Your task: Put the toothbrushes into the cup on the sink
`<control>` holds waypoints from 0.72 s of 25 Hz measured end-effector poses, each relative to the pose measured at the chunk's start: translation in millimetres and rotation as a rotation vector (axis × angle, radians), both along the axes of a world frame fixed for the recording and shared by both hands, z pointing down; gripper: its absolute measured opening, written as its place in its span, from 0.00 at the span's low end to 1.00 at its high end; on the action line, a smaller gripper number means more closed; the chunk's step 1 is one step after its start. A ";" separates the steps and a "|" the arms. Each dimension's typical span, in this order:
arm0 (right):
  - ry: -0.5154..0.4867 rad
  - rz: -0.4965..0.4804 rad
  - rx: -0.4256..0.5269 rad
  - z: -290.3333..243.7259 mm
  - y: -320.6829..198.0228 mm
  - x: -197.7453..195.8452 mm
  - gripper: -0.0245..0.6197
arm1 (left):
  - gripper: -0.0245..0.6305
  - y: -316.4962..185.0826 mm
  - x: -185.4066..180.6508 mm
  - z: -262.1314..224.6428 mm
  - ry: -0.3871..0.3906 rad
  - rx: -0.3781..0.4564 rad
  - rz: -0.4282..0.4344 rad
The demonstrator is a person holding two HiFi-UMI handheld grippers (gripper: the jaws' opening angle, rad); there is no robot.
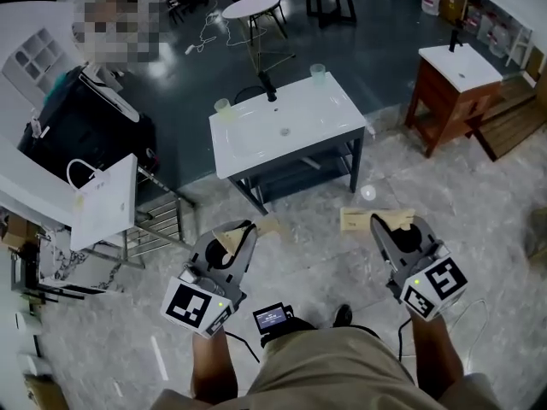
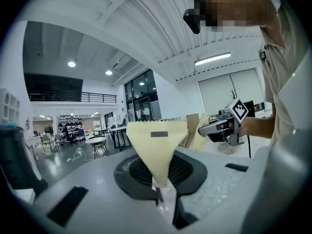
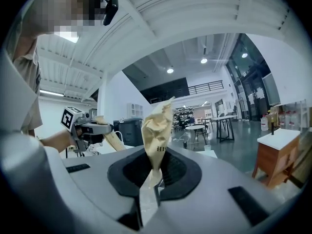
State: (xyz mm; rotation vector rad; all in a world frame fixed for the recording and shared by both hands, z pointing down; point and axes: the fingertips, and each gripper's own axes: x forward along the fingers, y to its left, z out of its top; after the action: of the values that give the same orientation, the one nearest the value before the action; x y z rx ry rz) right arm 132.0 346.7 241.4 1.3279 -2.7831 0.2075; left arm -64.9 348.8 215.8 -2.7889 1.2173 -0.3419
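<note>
Toothbrushes were not yet in any cup. By my judgement they sat inside two cream paper packets, one in each claw. The left claw (image 1: 240, 232) was clenched on the narrow end of the flat packet (image 2: 156, 145), and the right claw (image 1: 384, 231) was clenched on the crumpled packet (image 3: 157, 130). Both were low in the frame over the floor (image 1: 308, 254), well apart from the sink (image 1: 329, 114) at centre. The left cup (image 1: 222, 106) and right cup (image 1: 318, 73) stood at the sink's far corners. Each looked empty, though both were too small to be sure. Reaching the sink and dropping both in remained.
</note>
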 end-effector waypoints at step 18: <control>0.037 0.099 -0.034 14.7 -181.7 -32.0 0.09 | 0.09 -207.6 -23.8 17.1 0.042 -0.003 0.121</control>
State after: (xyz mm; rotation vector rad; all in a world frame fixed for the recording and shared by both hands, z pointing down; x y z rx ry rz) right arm 100.0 164.9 256.1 1.4482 -2.6740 0.2316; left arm -88.7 141.2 232.9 -2.8699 1.0495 -0.2784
